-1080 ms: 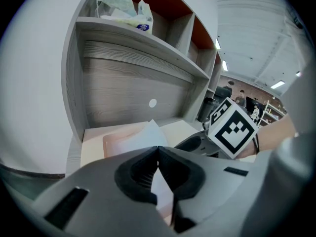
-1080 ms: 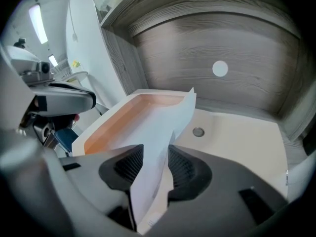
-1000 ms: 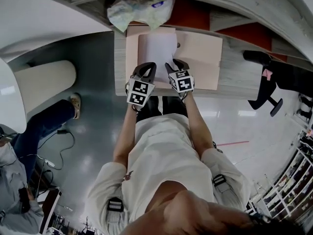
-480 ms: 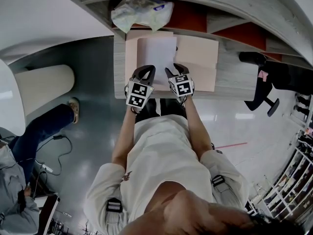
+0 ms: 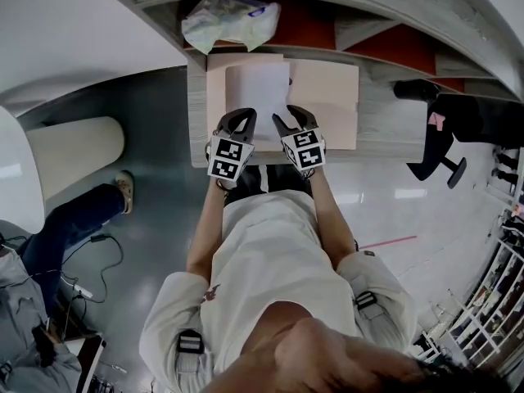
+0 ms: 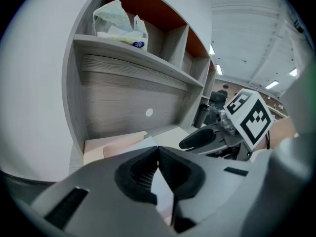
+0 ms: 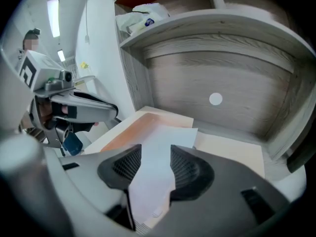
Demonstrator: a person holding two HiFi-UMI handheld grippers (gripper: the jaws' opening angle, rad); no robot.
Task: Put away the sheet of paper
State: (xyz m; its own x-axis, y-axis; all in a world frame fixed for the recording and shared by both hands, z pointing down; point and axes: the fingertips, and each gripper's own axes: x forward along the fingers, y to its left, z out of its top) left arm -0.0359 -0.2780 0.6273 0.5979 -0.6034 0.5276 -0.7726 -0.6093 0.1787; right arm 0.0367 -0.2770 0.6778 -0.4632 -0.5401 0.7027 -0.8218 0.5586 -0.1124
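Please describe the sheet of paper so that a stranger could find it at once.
Look at the grey wooden desk under the shelf. On it lies an open peach folder; the sheet of paper lies on its left half, the only white thing there.

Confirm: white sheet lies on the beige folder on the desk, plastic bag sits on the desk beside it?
One error: the plastic bag sits up on the shelf above the desk, as the left gripper view shows. The white sheet does lie on the beige folder.
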